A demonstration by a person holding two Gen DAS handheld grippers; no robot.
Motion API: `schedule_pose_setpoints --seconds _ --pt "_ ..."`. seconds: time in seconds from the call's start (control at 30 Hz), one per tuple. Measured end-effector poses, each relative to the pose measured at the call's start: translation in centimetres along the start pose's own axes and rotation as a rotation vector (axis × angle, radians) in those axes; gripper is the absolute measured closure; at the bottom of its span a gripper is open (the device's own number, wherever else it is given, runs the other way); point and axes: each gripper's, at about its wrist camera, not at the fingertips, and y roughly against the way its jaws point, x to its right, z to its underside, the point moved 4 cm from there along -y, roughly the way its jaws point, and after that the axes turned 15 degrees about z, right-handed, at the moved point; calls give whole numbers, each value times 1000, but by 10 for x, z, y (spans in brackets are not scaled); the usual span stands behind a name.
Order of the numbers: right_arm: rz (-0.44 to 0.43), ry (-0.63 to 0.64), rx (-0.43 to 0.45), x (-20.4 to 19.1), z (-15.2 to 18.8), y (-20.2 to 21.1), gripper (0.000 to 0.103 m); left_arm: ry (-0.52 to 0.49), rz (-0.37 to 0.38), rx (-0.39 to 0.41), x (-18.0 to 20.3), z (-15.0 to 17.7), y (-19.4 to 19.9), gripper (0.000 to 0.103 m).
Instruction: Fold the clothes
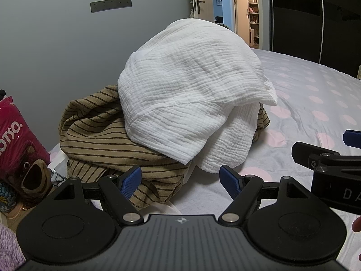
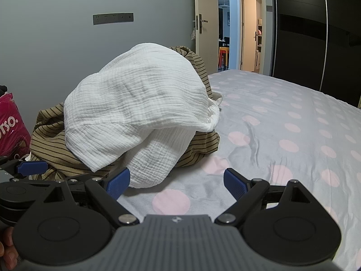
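Crinkled white muslin (image 1: 187, 85) mounded over striped tan cloth (image 1: 101, 135), both tongs (image 1: 180, 181) (image 2: 177, 181) wide, empty

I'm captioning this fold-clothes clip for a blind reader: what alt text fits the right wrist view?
A crumpled white garment lies on top of a tan striped garment on a bed with a grey, pink-dotted sheet. The right gripper is open and empty just short of the pile, beside the left gripper.

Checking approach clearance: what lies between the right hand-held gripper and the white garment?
Only bare dotted bedsheet, seen in the right wrist view. The open right hand-held gripper sits just short of the white garment.
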Motion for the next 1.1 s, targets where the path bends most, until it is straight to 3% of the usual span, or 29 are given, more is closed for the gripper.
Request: schedule_pose_setpoints --seconds 1.1 --pt "0 -2 -6 -1 1 -1 12 0 2 -10 -2 2 -1 28"
